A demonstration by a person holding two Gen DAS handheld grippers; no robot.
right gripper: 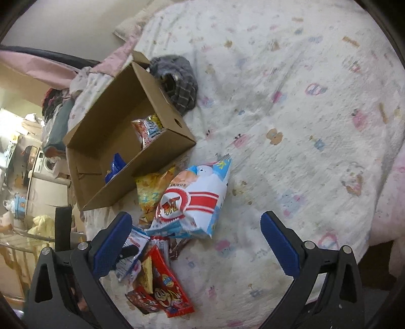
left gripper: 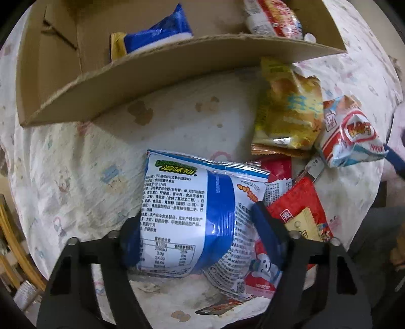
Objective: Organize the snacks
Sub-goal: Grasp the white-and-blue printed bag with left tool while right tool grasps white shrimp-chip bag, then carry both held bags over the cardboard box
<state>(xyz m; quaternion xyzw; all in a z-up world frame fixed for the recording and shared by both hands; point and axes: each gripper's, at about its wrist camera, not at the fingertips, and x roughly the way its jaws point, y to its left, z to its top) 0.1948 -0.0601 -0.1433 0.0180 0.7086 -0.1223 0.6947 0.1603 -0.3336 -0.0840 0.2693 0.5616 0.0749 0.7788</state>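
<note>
My left gripper [left gripper: 195, 215] points down at the bed and is shut on a blue and white snack bag [left gripper: 177, 202], with a blue pad pressed against each side. Red snack packs [left gripper: 301, 210] lie to its right. Beyond them are a yellow bag [left gripper: 288, 111] and a white and red bag [left gripper: 351, 131]. The open cardboard box [left gripper: 177, 63] behind holds a blue bag [left gripper: 159, 35] and a red and white bag [left gripper: 273, 17]. My right gripper [right gripper: 196, 220] hangs open over the white and red bag [right gripper: 197, 202], touching nothing. The red packs [right gripper: 164, 283] lie near its left finger.
Everything rests on a patterned white bed sheet [right gripper: 291, 114]. A dark plaid cloth [right gripper: 179, 83] lies behind the box [right gripper: 162, 151]. A pink blanket [right gripper: 389, 202] bulges at the right. The bed's edge and room furniture [right gripper: 38, 164] are at the left.
</note>
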